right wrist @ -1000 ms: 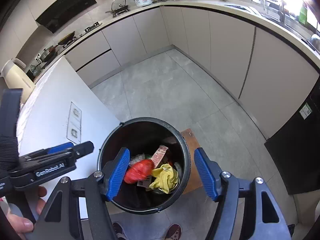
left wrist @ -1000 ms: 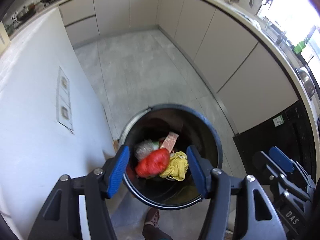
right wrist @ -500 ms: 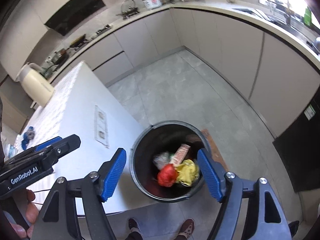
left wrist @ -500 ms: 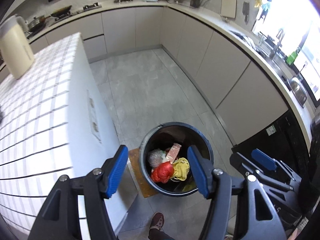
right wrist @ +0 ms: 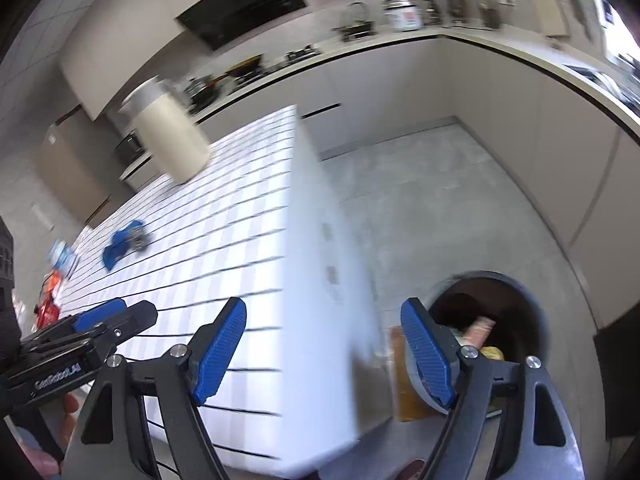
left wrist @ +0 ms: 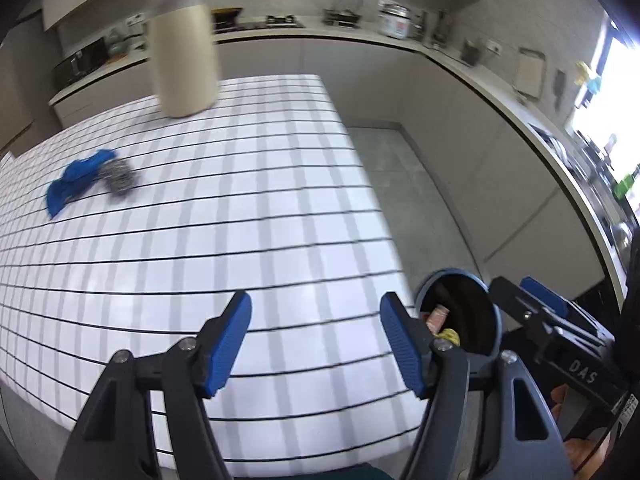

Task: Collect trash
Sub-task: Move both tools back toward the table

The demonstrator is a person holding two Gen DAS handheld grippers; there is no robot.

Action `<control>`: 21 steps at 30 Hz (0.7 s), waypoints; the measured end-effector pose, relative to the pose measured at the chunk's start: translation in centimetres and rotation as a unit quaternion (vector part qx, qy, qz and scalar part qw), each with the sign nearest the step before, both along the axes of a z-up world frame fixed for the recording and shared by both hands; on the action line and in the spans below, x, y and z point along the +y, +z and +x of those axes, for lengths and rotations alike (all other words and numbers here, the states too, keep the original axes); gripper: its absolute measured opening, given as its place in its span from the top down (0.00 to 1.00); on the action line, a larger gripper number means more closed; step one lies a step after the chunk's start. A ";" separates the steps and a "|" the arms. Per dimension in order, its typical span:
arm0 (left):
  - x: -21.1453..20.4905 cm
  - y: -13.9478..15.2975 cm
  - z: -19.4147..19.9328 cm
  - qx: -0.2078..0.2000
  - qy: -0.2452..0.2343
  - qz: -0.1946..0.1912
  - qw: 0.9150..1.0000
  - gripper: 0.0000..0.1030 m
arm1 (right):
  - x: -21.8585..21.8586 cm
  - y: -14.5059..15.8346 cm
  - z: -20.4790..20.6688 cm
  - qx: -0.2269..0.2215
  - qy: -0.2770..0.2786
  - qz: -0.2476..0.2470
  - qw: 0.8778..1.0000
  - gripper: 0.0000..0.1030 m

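A dark round trash bin (left wrist: 492, 312) stands on the floor beside the white tiled island; it also shows in the right wrist view (right wrist: 536, 320), with a pink packet and yellow trash inside. A blue crumpled piece (left wrist: 74, 184) and a grey metal scrubber (left wrist: 118, 176) lie on the island's far left, also in the right wrist view (right wrist: 120, 242). More red and blue trash (right wrist: 50, 292) lies at the island's left edge. My left gripper (left wrist: 316, 340) is open and empty above the island's near edge. My right gripper (right wrist: 324, 344) is open and empty over the island's corner.
A tall cream kettle (left wrist: 182, 48) stands at the back of the island (left wrist: 240, 208). Grey cabinets and a worktop with cookware run along the back and right walls (right wrist: 400, 80). A brown mat (right wrist: 404, 376) lies by the bin.
Both grippers swung up and left from above the bin toward the island top. The bin has slid to the lower right of both views. Both stay open and empty.
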State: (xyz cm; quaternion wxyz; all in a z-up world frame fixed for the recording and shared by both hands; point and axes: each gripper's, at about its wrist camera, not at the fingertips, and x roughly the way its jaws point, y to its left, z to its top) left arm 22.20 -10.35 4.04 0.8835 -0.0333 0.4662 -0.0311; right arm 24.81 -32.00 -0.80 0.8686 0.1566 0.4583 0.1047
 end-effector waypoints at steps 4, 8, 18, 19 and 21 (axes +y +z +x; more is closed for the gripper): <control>6.8 0.0 1.4 -0.003 0.039 0.009 0.999 0.34 | 6.4 0.9 1.7 -0.014 0.025 -0.007 1.000 0.21; 13.3 -0.1 2.8 -0.012 0.077 0.022 0.997 0.34 | 13.4 1.3 3.7 -0.022 0.052 -0.007 0.998 0.21; 25.1 -1.7 6.4 -0.005 0.119 0.049 0.992 0.34 | 27.9 0.9 8.7 -0.026 0.105 -0.010 0.994 0.21; 25.7 -2.0 6.9 -0.003 0.117 0.050 0.992 0.34 | 29.1 0.6 9.2 -0.024 0.109 -0.011 0.994 0.21; 27.0 -2.4 7.7 -0.001 0.117 0.050 0.992 0.34 | 30.9 0.3 9.7 -0.021 0.117 -0.013 0.993 0.21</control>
